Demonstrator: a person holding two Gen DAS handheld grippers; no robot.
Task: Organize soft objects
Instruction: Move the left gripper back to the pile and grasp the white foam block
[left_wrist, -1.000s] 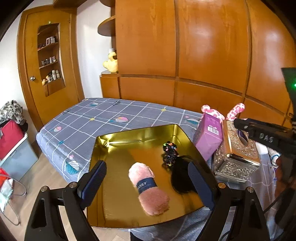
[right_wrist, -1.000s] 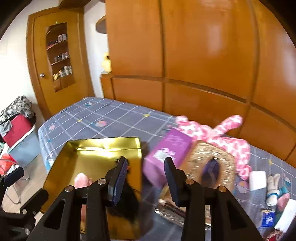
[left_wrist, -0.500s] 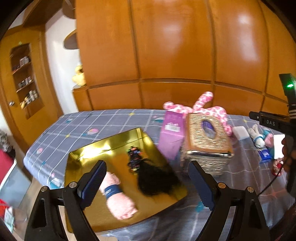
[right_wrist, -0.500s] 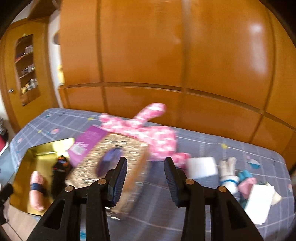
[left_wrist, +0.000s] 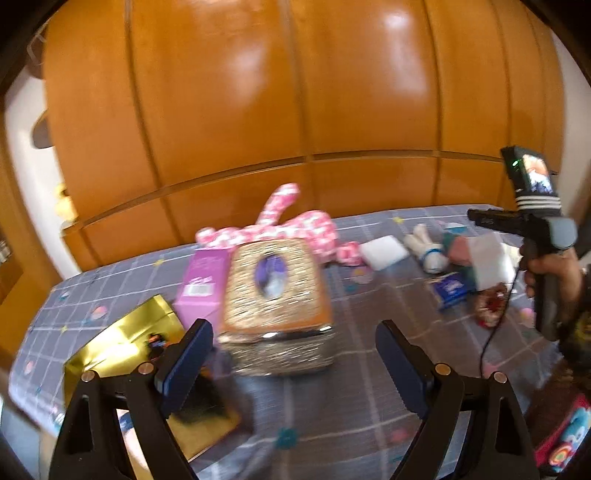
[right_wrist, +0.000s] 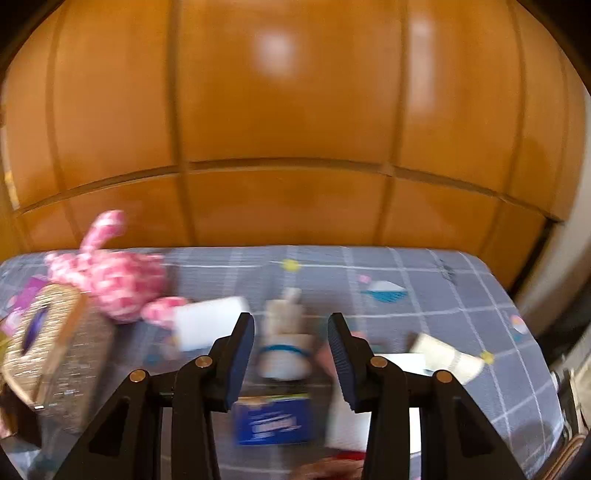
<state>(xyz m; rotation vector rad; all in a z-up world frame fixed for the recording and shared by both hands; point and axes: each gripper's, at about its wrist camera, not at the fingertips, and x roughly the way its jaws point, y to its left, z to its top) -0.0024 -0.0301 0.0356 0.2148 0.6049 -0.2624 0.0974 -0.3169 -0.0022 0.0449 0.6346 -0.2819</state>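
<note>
Gold tray (left_wrist: 122, 339) sits at the bed's (left_wrist: 369, 332) left end, already holding soft items, while more lie near the right end, the small white plush rabbit (right_wrist: 282, 347) among them. Both the left gripper (left_wrist: 293, 354) and right gripper (right_wrist: 291, 341) are released and empty, so this looks like the reach for another pick. The right one lines up on the rabbit and would need to lower and clench on it.

1. The left gripper (left_wrist: 293, 360) is matte black, with two dark blue ribbed pads and brass-coloured round screw heads on its angular arms.
2. The right gripper (right_wrist: 291, 349) has the same black frame, blue pads and brass screws.
3. From the left wrist view, its black handle carries a grey block, a thin black cable and a small screen with a green light.
</note>
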